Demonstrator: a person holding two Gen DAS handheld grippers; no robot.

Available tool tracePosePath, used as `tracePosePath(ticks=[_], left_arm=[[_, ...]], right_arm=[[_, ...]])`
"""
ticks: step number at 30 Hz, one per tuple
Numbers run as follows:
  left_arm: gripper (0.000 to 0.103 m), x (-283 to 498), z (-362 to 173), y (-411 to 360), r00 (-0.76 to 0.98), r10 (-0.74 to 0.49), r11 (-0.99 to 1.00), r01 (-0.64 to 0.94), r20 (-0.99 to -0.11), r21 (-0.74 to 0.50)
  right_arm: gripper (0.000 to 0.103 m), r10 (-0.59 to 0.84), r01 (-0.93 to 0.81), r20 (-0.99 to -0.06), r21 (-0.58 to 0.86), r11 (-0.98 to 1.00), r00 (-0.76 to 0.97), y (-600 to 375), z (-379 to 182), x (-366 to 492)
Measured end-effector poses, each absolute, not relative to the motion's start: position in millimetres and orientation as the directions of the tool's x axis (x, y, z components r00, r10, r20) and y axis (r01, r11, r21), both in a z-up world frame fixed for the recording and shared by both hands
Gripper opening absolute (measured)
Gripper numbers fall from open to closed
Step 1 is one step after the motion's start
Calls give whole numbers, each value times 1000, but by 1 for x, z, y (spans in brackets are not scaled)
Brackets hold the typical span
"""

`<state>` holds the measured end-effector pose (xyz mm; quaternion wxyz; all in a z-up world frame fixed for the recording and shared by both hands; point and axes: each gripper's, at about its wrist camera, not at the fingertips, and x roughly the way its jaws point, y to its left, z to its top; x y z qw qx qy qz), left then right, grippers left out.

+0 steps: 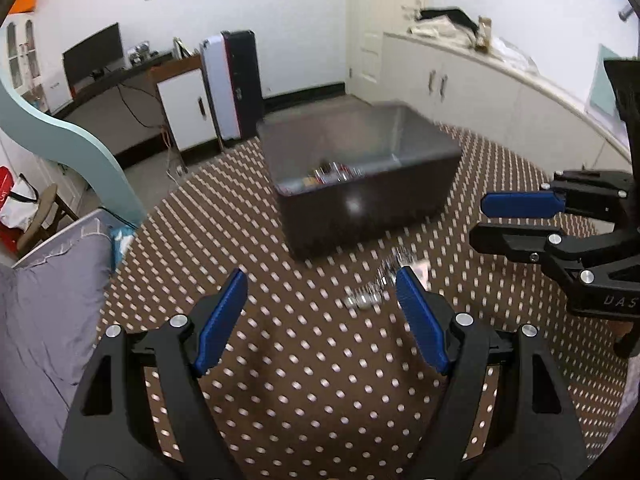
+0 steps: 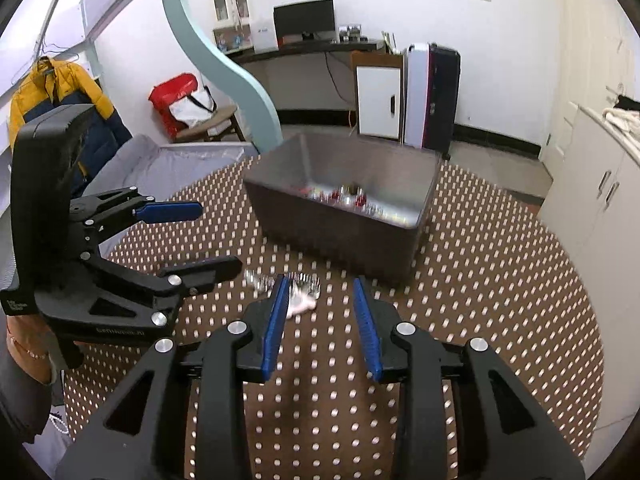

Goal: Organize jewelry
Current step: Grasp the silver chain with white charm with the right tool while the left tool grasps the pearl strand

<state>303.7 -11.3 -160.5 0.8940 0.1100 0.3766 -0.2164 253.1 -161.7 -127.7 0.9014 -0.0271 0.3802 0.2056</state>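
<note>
I see a round table (image 2: 500, 300) under a brown dotted cloth. Toward its far edge sits a dark box (image 2: 340, 232) with blurred red and silver jewelry (image 2: 352, 196) inside. My left gripper (image 1: 320, 284) hangs wide apart, holding nothing; my right gripper (image 2: 320, 288) is parted too, also bare. A silvery chain (image 1: 372, 292) lies on the cloth just before the box, between both tools.
</note>
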Motion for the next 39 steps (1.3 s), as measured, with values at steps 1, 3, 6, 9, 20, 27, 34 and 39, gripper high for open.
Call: tracePosePath(ticks=[1,3,6,9,20,27,34,39], left_arm=[[76,303,-165,-14,616,-302,879,475,-728,38],[76,303,-172,-19,605,-299,873,485,-738,44],[74,306,-180,-27,592,-293,869,493,-751,49],[51,309,-187,-36,552,-304,853,521,-777,36],[26,309,-185,-33,557,-326,861,509,-764,4],[26,305,-172,-10,568,-354,871,489,-743,-41],[26,301,-162,-2,576,-373,872,486,-728,-63],[26,295,-150,5,579,-405,863,498,-708,-86]], right_arm=[[31,347,-388,-704,109,915,620,-162,-133,252],[31,340,-385,-716,107,917,610,-161,-139,251],[32,337,-385,-729,109,917,596,-161,-146,250],[32,336,-387,-735,108,916,589,-160,-149,249],[38,327,-406,-748,84,910,578,-144,-154,262],[38,300,-423,-769,42,905,565,-124,-162,273],[21,256,-442,-780,-29,897,570,-112,-166,277],[21,246,-446,-781,-47,894,574,-112,-164,272]])
